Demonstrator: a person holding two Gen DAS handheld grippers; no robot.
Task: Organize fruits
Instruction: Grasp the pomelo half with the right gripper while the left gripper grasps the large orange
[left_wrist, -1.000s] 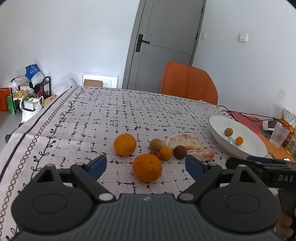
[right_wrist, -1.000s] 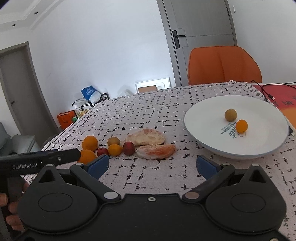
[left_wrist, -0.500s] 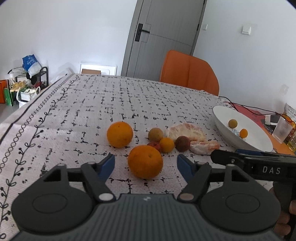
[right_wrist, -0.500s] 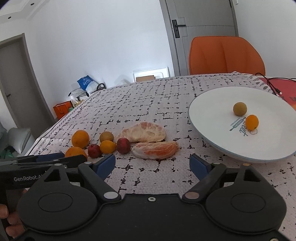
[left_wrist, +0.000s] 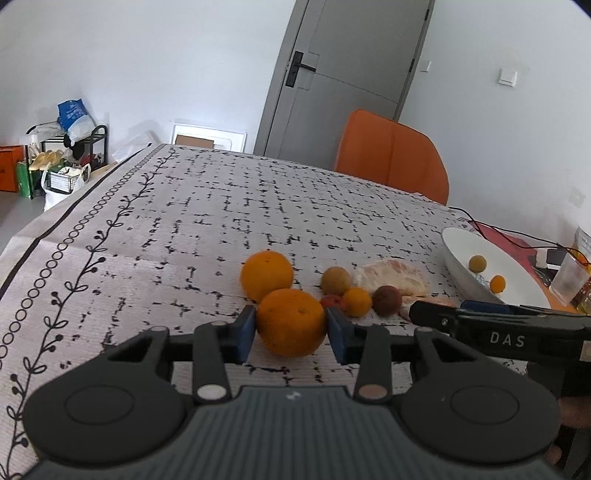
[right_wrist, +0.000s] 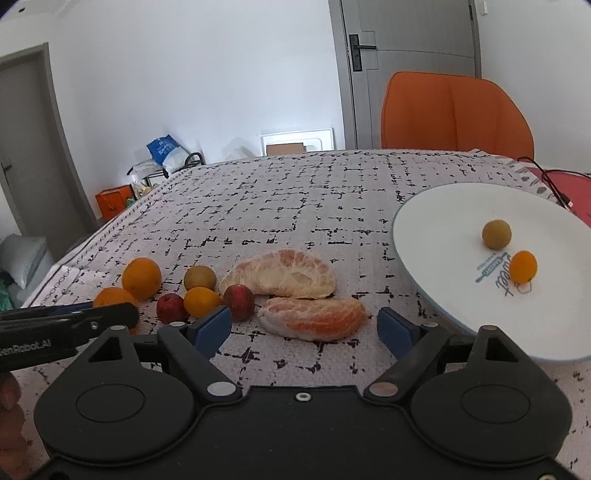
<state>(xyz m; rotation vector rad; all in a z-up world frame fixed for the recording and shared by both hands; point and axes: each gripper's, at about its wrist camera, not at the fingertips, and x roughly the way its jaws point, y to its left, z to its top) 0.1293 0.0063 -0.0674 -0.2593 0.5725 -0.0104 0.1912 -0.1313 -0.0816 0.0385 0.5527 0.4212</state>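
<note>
On the patterned tablecloth lies a cluster of fruit. My left gripper (left_wrist: 291, 334) is closing, its blue pads touching both sides of the near orange (left_wrist: 291, 321), which rests on the cloth. A second orange (left_wrist: 266, 275) sits just behind it. My right gripper (right_wrist: 303, 332) is closing too, but still stands wide. The lower peeled pomelo segment (right_wrist: 314, 317) lies between its pads, untouched. Behind that segment lies a bigger pomelo piece (right_wrist: 284, 273), and small red, yellow and brown fruits (right_wrist: 201, 301) lie to its left.
A white plate (right_wrist: 424, 236) at the right holds a brownish fruit (right_wrist: 496, 233) and a small orange one (right_wrist: 524, 266). An orange chair (right_wrist: 454, 110) stands behind the table. A black cable (right_wrist: 550, 181) and a clear cup (left_wrist: 569, 277) are beyond the plate.
My left gripper's jaws have narrowed from wide apart until they touch the near orange. My right gripper has come closer to the pomelo segment, and its jaws have narrowed a little.
</note>
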